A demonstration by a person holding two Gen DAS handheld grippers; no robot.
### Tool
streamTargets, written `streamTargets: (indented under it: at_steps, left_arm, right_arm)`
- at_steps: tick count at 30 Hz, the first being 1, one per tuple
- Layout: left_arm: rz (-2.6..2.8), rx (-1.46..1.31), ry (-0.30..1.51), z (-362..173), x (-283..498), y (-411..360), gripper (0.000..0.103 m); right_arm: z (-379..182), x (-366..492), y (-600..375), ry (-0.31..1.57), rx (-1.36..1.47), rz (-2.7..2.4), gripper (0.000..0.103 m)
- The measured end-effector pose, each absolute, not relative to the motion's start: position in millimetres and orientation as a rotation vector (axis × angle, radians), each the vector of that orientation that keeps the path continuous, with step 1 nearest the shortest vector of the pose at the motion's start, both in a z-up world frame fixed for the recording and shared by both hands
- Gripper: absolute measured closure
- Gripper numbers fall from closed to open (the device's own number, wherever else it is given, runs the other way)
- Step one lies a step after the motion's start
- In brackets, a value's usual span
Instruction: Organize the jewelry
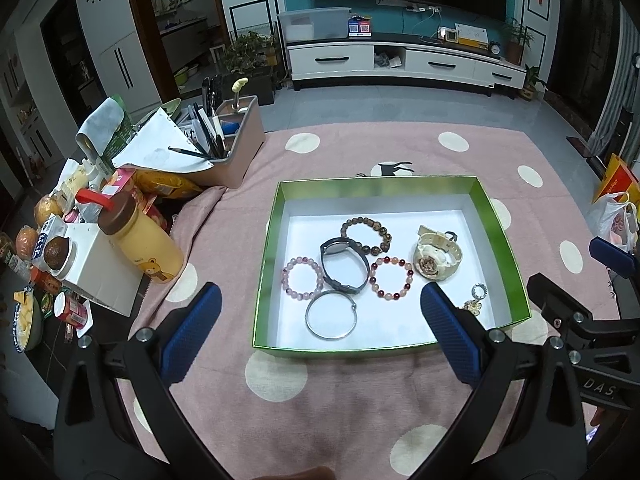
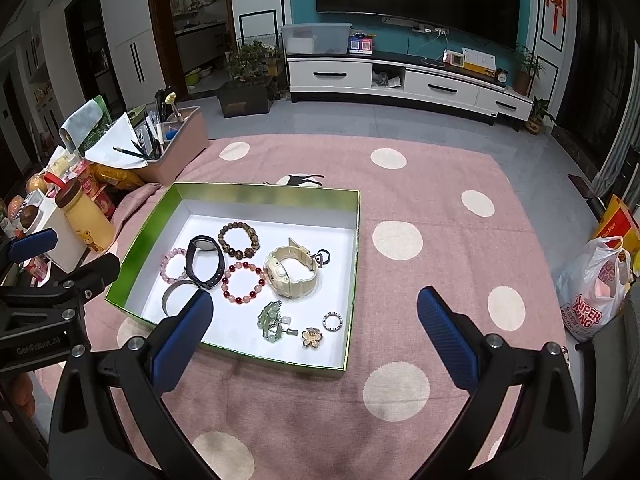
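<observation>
dim room, sharp centre — fisheye-bent, vignetted edges.

The right gripper (image 2: 312, 332) finger hides part of the silver bangle (image 2: 173, 299) in the green box (image 2: 352, 264)

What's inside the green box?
Inside the shallow green box: three bead bracelets, a dark watch, a cream watch, a silver bangle, a jade-green charm, a gold flower brooch and a small ring. A gripper finger covers part of the bangle.

A pink cloth with cream dots (image 2: 400, 184) covers the table. On it lie a green box (image 2: 256, 194) and a pink organizer (image 1: 244, 152) at the far left.
</observation>
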State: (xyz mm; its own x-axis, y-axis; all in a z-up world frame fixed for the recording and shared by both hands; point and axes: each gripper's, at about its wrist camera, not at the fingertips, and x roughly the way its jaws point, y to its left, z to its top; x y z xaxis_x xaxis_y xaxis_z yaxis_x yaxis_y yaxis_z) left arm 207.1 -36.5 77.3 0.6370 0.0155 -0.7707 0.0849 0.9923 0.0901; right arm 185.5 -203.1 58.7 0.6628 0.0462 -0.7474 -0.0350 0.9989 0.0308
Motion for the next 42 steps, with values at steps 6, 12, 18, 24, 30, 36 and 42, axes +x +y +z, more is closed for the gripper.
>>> streamTargets:
  at_steps: [6,12,18,24,30,36,42]
  left_arm:
    - [-0.031,0.128,0.882,74.8,209.9,-35.5,0.002]
    - [-0.031,0.127,0.883,73.1,211.9,-34.2,0.002]
    - [-0.03,0.129,0.885,72.6,212.5,-34.1,0.002]
    - [-0.03,0.128,0.887,71.8,213.2,-34.3,0.002]
    - [-0.031,0.131,0.886,70.0,215.3,-35.0,0.002]
    - [-0.031,0.132,0.887,70.3,215.4,-35.4,0.002]
    - [-0.031,0.13,0.887,70.3,216.2,-35.4,0.002]
  right_arm:
    - [57.9,187.3,-200.5,0.843,0.008,0.048,0.001]
    - [57.4,188.6,-198.7,0.846,-0.001,0.042,0.001]
    - [55.7,189.9,-197.4,0.85,-0.002,0.044,0.001]
    - [53.2,191.6,-197.4,0.853,-0.008,0.04,0.001]
    - [51.1,193.9,-197.0,0.857,-0.008,0.041,0.001]
    - [51.0,196.4,-196.7,0.855,-0.006,0.04,0.001]
    - [51.3,198.3,-195.4,0.855,-0.008,0.04,0.001]
